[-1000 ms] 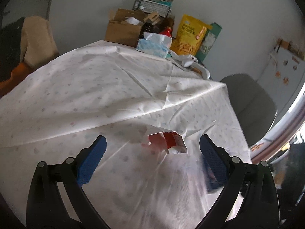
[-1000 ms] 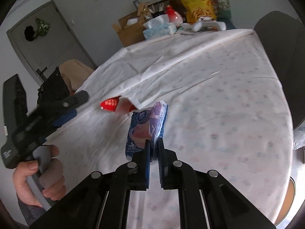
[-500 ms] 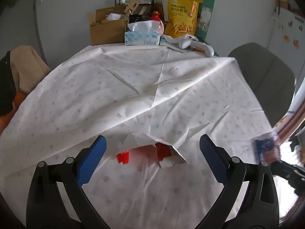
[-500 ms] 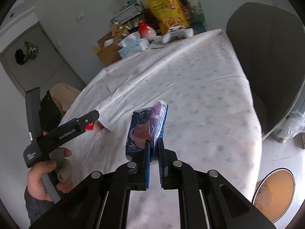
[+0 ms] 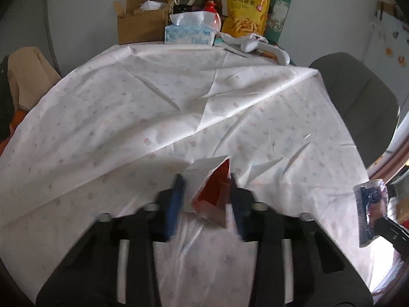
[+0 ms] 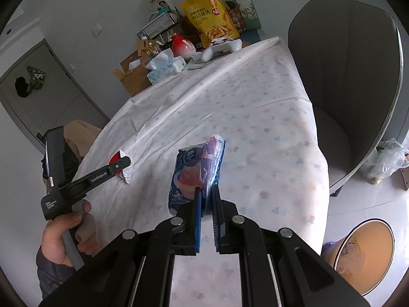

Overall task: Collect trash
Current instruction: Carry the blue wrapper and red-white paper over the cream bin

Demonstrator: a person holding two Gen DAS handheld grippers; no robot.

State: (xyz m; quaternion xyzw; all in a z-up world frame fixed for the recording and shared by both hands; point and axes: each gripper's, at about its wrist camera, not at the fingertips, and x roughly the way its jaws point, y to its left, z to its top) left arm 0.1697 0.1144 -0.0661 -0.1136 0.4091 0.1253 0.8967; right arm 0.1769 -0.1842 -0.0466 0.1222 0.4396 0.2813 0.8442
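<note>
- Left wrist view, far left: beige garment (image 5: 28, 76) over a chair at frame edge.
- Upper centre: cardboard box (image 5: 139, 24), tissue box (image 5: 189, 33), yellow snack bag (image 5: 245, 12), green carton (image 5: 280, 12), white controller (image 5: 255, 46), all at the table's far end.
- Middle: white patterned tablecloth (image 5: 127, 107), creased.
- Lower centre: left gripper (image 5: 205, 199), blue pads partly closed with the red-and-white wrapper (image 5: 212, 192) between them; motion blur, cannot tell if the pads touch it.
- Right: grey chair (image 5: 358, 102); lower right edge, blue snack packet (image 5: 369, 212) held up off the cloth.
- Right wrist view, left: hand (image 6: 66, 238) gripping the left gripper's handle, its fingers reaching to the red-and-white wrapper (image 6: 122, 163) on the cloth, middle left.
- Centre: right gripper (image 6: 207, 204) clamped tight on the lower edge of the blue snack packet (image 6: 196, 171), packet upright above the table edge.
- Upper centre: tissue box (image 6: 166, 69), snack bag (image 6: 212, 18).
- Right: grey chair (image 6: 352, 76); plastic bag (image 6: 386, 158) on the floor.
- Lower right: round orange bin (image 6: 363, 255) on the floor, beside the table.
</note>
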